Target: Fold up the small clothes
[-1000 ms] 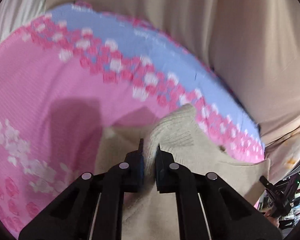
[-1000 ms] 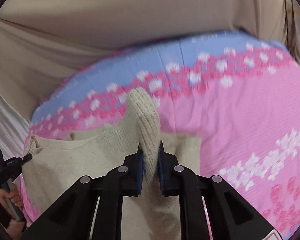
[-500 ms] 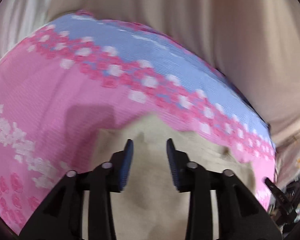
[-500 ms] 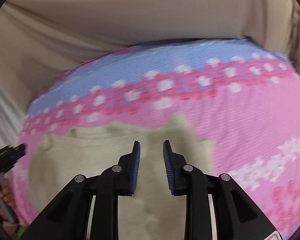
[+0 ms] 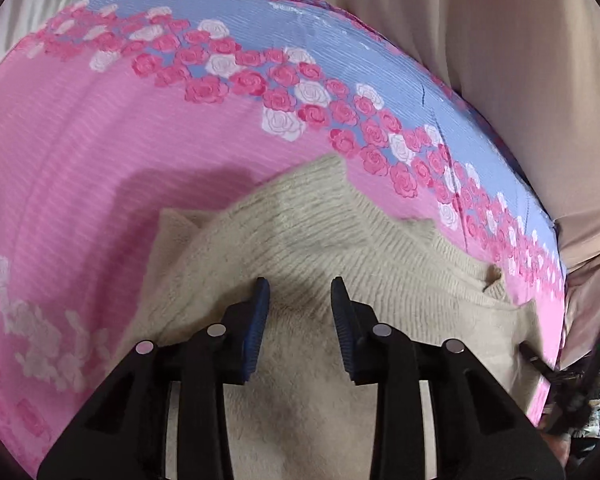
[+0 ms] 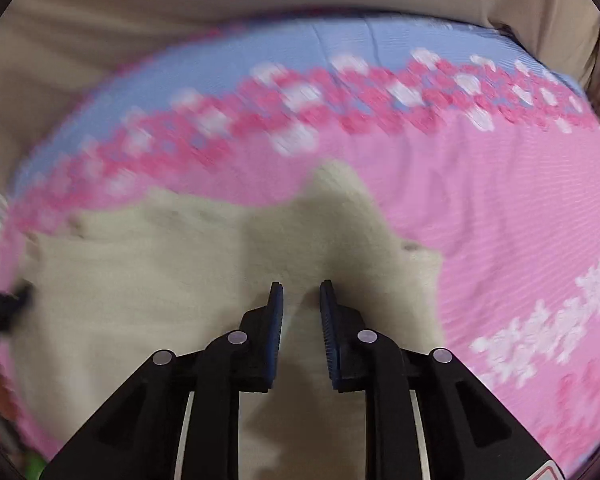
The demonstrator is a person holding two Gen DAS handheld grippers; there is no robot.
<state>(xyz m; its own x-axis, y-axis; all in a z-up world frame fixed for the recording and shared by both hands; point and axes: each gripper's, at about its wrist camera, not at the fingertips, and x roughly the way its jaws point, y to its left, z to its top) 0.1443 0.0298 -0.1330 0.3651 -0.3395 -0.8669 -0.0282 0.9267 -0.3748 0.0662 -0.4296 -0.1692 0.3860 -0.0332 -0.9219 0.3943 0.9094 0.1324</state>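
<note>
The cream knit garment lies flat on the pink and blue rose-print bed cover, directly beneath and ahead of both sets of fingers. In the left wrist view its ribbed upper layer is folded over the lower layer, with a ribbed corner pointing away from the fingers and a lower-layer corner showing to the left of them. The left gripper stands over this ribbed layer with its blue-padded fingers apart; the jaws have just been closing slightly, yet a clear gap remains and the pads do not press on the knit. In the right wrist view the picture is blurred; the cream knit garment spreads to the left of the fingers, and one peak of it rises ahead of them. The right gripper has just been closing; its fingers stand a narrow gap apart with the cloth visible below them, not pinched. The rose band of the bed cover runs beyond the garment, and beige fabric lies past the cover's far edge. The left gripper's tip appears dark at the left edge of the right wrist view.
</note>
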